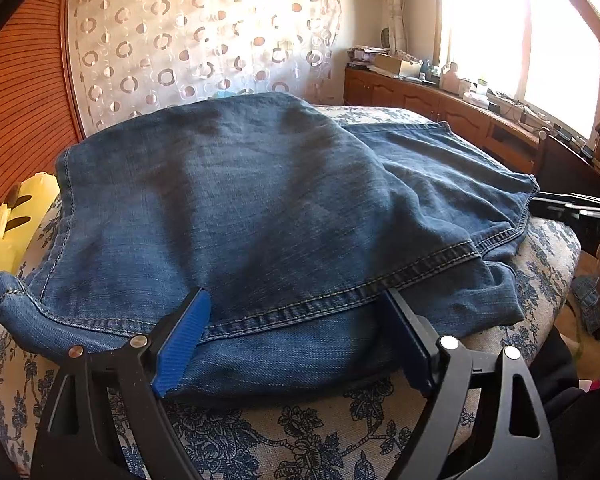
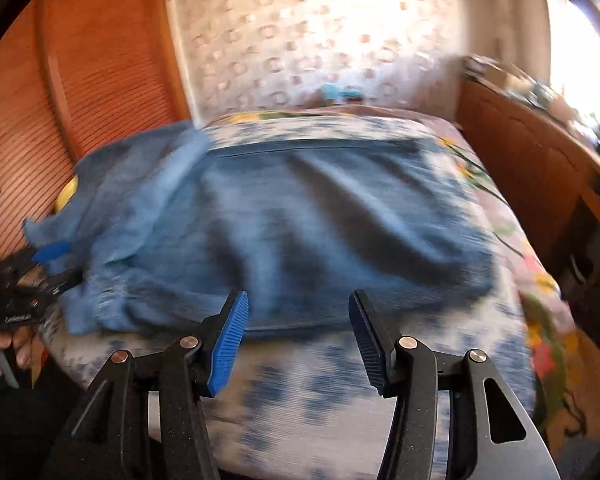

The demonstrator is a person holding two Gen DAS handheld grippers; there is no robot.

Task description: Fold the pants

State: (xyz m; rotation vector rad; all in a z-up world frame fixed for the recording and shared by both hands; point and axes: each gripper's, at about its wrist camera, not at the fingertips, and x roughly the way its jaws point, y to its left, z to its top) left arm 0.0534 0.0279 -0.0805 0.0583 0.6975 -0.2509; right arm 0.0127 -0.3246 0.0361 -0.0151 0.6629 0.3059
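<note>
Blue denim pants [image 1: 260, 200] lie folded in a thick pile on a floral bed cover [image 1: 300, 432]. A stitched hem runs across the pile's near side. My left gripper [image 1: 296, 300] stands wide open at the near edge, and the hem and lower layer lie between its fingers without being pinched. In the blurred right wrist view the pants [image 2: 300, 220] spread across the bed. My right gripper [image 2: 298, 296] is half open just short of their near edge, with nothing between its blue pads [image 2: 228, 344]. The left gripper [image 2: 48, 256] shows at the pile's left end.
A yellow soft toy [image 1: 8, 232] lies at the bed's left edge by a slatted wooden panel [image 1: 20, 100]. A wooden cabinet [image 1: 440, 104] with clutter runs under the bright window on the right. A hand [image 2: 4, 352] shows at the lower left.
</note>
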